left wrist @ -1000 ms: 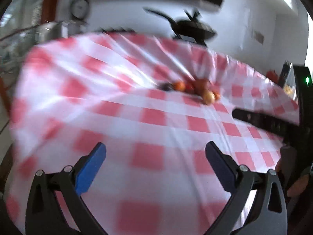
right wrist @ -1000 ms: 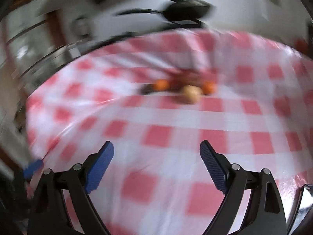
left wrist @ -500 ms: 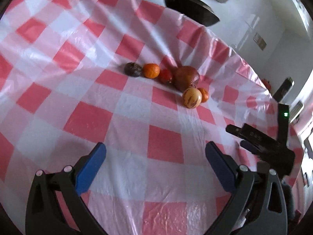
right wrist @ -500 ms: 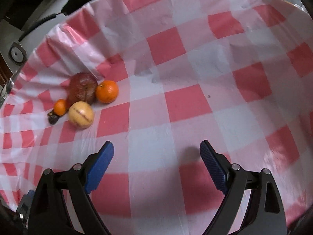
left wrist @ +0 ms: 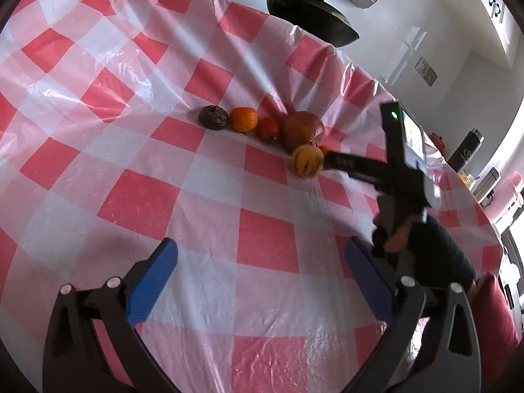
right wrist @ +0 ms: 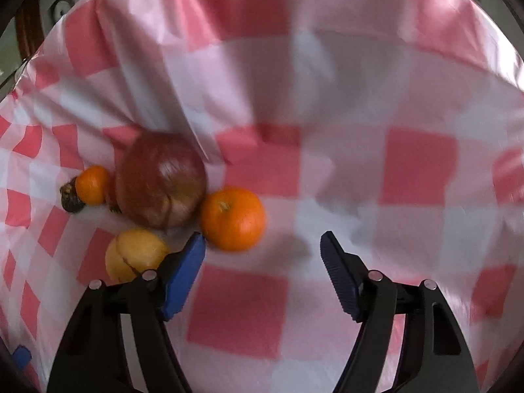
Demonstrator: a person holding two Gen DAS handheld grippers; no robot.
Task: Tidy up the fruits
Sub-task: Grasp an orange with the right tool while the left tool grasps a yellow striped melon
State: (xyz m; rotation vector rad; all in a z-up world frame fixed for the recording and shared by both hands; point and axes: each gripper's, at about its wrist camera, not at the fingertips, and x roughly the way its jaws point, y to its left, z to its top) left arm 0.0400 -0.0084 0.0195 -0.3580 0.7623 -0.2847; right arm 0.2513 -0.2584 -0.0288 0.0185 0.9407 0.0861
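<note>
The right gripper (right wrist: 262, 245) is low over the checked cloth (right wrist: 360, 163) with its jaws closing, nothing gripped yet; the orange (right wrist: 233, 218) sits just ahead of the gap, nearer the left finger (right wrist: 183, 271), whose tip is wedged between the orange and the yellow fruit (right wrist: 134, 253). To do this well, I judge the gripper should push on a little and shift toward the orange so it sits centred between both pads before they meet, or the left finger may nudge the pomegranate (right wrist: 162, 180) touching it. The left gripper (left wrist: 258, 275) hangs released over bare cloth, well apart from the fruit row. The orange is near round, with no real long axis; its stem dimple faces up and slightly toward the far side. In the left view the right gripper's finger reaches in beside the yellow fruit.
</note>
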